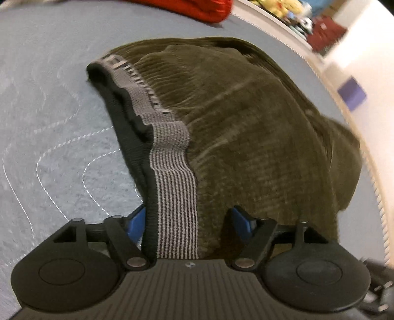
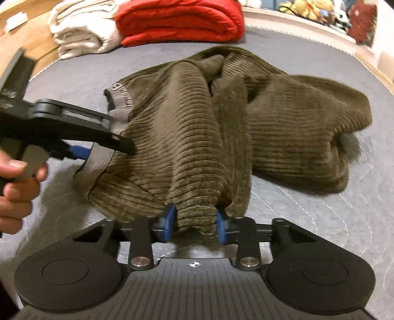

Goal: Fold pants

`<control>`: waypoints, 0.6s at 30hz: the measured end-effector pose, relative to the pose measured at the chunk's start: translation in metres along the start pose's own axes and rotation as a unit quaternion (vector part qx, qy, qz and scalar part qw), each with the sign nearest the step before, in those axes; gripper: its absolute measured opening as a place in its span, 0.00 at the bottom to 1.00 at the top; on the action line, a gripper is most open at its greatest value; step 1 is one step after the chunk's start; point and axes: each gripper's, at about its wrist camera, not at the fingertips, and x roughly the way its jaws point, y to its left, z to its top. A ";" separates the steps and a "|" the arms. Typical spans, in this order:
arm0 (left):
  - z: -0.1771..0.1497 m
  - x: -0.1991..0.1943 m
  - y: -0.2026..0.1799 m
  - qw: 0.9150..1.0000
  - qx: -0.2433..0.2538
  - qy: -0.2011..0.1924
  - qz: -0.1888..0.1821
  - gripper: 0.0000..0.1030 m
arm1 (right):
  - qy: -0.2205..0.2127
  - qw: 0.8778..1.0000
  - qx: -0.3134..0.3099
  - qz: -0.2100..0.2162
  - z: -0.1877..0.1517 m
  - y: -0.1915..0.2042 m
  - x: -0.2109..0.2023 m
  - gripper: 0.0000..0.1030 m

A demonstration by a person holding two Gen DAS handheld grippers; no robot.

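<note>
- Jaws of my left gripper (image 1: 190, 221) stand on either side of the grey striped elastic waistband (image 1: 176, 197) of the olive-green corduroy pants (image 1: 246, 128); the band runs between the two blue pads (image 1: 242, 219), but whether they pinch it I cannot tell.
- Jaws of my right gripper (image 2: 195, 225) are clamped on a bunched fold of the same pants (image 2: 187, 137), with cloth puckered between the blue pads (image 2: 170, 221).
- From the right wrist view, the left gripper (image 2: 81, 150) enters at the left edge, held by my left hand (image 2: 17, 187), its blue tip against the waistband (image 2: 101, 155).
- Pants lie in a loose heap on a grey quilted bed cover (image 2: 332, 221) stitched with pale wavy lines; the near part is lifted toward both grippers, and the far part, off to the right, rests crumpled on the cover.
- Dark inner lining (image 1: 128, 137) of the waistband shows along its left side in the left wrist view.
- Beyond the pants, a folded red blanket (image 2: 182, 22) lies beside a folded cream blanket (image 2: 83, 32) at the far edge of the bed.
- Yellow plush toys (image 2: 307, 8) sit, blurred, in the background at upper right.
</note>
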 end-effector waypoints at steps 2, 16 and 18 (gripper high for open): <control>-0.002 -0.004 -0.004 0.999 0.025 -0.008 0.021 0.49 | -0.009 1.000 -0.004 0.013 0.003 0.004 -0.004 0.20; -0.004 -0.147 0.049 0.987 0.034 -0.140 0.073 0.22 | -0.124 0.976 -0.115 0.140 0.020 0.075 -0.051 0.18; -0.007 -0.170 0.063 0.984 0.024 -0.154 0.085 0.15 | -0.140 0.966 -0.142 0.165 0.020 0.091 -0.058 0.18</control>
